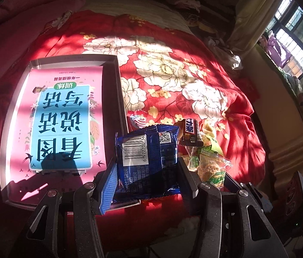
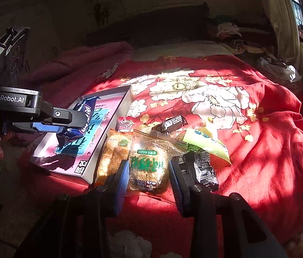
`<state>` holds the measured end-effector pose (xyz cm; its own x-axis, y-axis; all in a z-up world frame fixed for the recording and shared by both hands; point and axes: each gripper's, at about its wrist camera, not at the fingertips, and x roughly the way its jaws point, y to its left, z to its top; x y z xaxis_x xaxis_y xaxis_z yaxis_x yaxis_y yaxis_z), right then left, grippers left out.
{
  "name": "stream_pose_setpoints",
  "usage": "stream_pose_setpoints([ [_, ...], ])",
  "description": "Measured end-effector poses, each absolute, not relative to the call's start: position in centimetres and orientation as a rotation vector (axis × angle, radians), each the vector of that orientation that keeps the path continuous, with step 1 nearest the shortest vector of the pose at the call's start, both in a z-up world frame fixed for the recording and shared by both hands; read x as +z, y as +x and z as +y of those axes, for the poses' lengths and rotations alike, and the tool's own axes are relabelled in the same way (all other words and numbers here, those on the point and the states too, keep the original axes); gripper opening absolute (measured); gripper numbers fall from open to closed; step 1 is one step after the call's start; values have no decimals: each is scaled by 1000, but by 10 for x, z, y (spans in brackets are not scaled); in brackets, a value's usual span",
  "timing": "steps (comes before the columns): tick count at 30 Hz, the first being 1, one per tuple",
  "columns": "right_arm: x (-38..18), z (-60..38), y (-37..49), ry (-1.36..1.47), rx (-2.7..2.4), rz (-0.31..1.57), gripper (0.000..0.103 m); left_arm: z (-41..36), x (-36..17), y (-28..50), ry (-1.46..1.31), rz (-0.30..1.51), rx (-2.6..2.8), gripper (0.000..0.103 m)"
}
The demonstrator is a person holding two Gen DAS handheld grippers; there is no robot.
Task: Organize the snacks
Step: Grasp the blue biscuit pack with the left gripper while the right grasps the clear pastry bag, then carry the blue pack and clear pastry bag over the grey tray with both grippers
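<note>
The step in hand looks like carrying the dark blue snack packet (image 1: 149, 161) from the loose heap on the red floral bedspread (image 1: 194, 68) over to the shallow grey box (image 1: 117, 81), whose bottom is covered by a pink booklet (image 1: 65, 116). To do it well, the left gripper (image 1: 149, 172) should keep its squeeze steady across the packet's middle, bring the packet clear over the box's near wall and well inside the rim before letting go, and set it down flat against one side so that room is left for the rest. The packet is soft and crinkly, so a harder pinch would likely crush what is inside, while a slacker one could let it slide out. The left fingers (image 1: 108, 185) stand roughly half apart, clamped on the two sides of the blue packet, which the right wrist view shows lifted above the box. The right gripper (image 2: 149, 178) is low over the heap, its fingers (image 2: 121, 182) on either side of a clear-wrapped cake with a green label (image 2: 147, 163) that lies on the bedspread; they look drawn in on the wrapper, gripping it. Beside it lie an orange-brown cake packet (image 2: 112, 157), a black wrapper (image 2: 200, 169), a chocolate bar (image 2: 170, 124) and a yellow-green pouch (image 2: 207, 142), all yet to be sorted.
</note>
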<state>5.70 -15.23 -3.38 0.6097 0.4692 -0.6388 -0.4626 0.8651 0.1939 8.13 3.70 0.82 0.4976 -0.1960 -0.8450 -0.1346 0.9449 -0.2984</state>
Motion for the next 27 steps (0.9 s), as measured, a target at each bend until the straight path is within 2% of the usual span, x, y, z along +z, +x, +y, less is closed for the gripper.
stream_pose_setpoints([
  [15,-7,-95,50,-44,652,698,38,93,1,58,-394,1024,68,53],
  [27,-10,-41,49,-93,715,724,38,131,-11,42,-440,1008,113,53],
])
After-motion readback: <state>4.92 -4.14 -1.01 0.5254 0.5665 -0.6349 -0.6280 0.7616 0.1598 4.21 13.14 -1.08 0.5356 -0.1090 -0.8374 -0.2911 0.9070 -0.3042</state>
